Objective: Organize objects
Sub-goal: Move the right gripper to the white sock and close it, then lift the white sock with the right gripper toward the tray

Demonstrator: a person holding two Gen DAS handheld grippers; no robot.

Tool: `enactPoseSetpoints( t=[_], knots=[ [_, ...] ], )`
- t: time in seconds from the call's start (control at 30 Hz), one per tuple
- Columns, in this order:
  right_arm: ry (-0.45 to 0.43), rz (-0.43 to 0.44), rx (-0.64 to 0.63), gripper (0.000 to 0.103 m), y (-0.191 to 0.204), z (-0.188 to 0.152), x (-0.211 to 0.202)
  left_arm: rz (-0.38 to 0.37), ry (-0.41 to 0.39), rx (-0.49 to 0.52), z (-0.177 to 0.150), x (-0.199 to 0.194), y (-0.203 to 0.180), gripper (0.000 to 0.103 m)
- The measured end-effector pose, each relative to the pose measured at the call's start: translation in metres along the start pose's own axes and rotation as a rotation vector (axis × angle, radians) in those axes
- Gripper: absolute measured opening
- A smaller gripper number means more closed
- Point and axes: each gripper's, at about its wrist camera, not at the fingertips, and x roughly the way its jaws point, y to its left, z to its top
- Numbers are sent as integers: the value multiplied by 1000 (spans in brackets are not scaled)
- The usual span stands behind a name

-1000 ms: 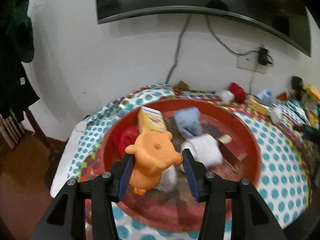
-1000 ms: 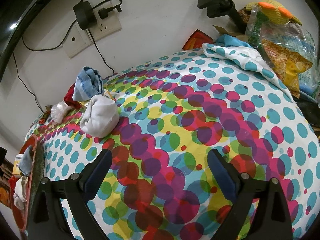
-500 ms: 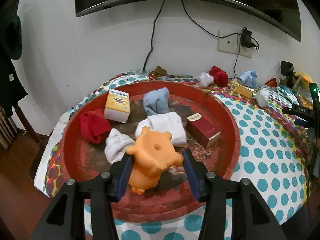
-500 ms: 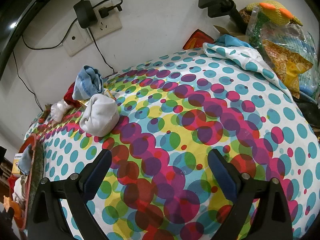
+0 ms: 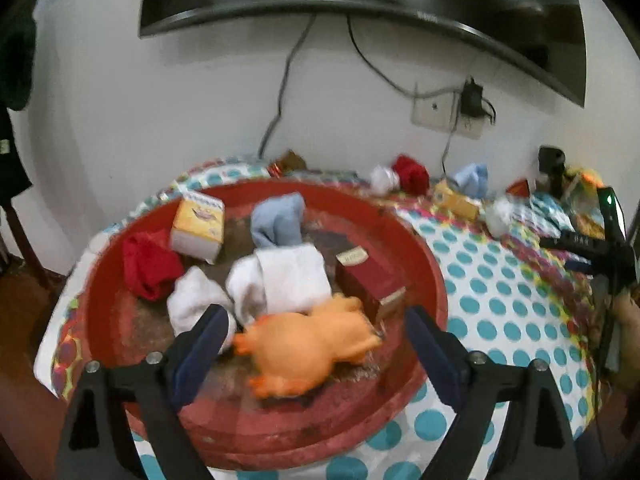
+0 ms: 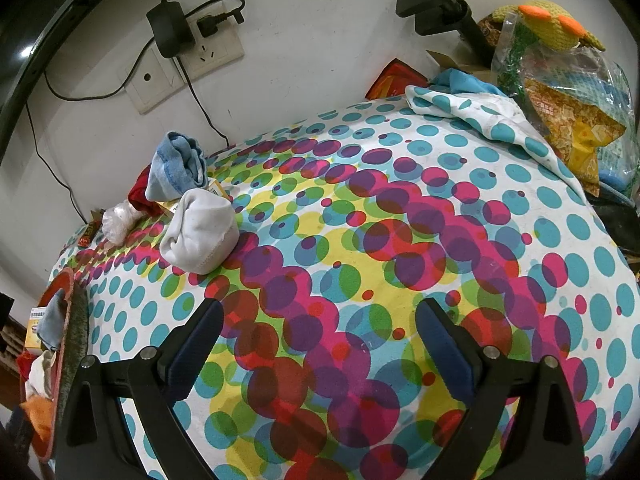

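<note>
An orange rubber toy [image 5: 308, 348] lies on its side, blurred, in the red basin [image 5: 424, 256], between the fingers of my left gripper [image 5: 316, 336], whose jaws are opening and no longer press on it. The basin also holds white socks [image 5: 288, 280], a blue sock [image 5: 278, 220], a red cloth [image 5: 150, 264], a yellow box [image 5: 198, 222] and a dark red box [image 5: 372, 282]. My right gripper [image 6: 320, 344] hangs open above the dotted tablecloth [image 6: 400, 240] with nothing between its fingers. A white sock bundle [image 6: 200, 236] and a blue sock [image 6: 176, 166] lie ahead to its left.
Against the wall lie a red cloth [image 5: 410, 172], a white ball [image 5: 382, 178], a yellow box [image 5: 456, 200] and a blue sock [image 5: 474, 178]. Bags and a knitted toy [image 6: 552, 28] crowd the right end. A black stand [image 6: 436, 4] rises by the wall. The basin's rim [image 6: 68, 320] shows at far left.
My left gripper carried the orange toy down into the basin, then spread its jaws; the toy dropped onto its side. The right gripper has not moved.
</note>
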Motion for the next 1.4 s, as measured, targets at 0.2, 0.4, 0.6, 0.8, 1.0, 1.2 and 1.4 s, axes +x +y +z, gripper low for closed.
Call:
enactPoseSetpoints(
  t=[0.2, 0.4, 0.6, 0.8, 1.0, 1.2, 1.4],
  knots=[
    [0, 0, 0, 97, 0, 0, 0, 48, -129, 23, 9, -40, 0, 93],
    [2, -2, -3, 97, 0, 0, 0, 14, -134, -58, -17, -73, 8, 93],
    [32, -44, -64, 96, 11, 1, 7, 7, -180, -41, -54, -96, 2, 93],
    [-5, -92, -225, 96, 60, 3, 6, -44, -164, -3, -66, -92, -8, 93],
    [19, -90, -228, 93, 102, 20, 35, -84, -154, -33, -64, -92, -5, 93],
    [81, -132, -219, 58, 111, 26, 69, -106, -119, -109, -61, -84, 9, 93],
    [59, -150, -219, 46, 116, 27, 70, -119, -104, -141, -59, -82, 16, 93]
  ],
)
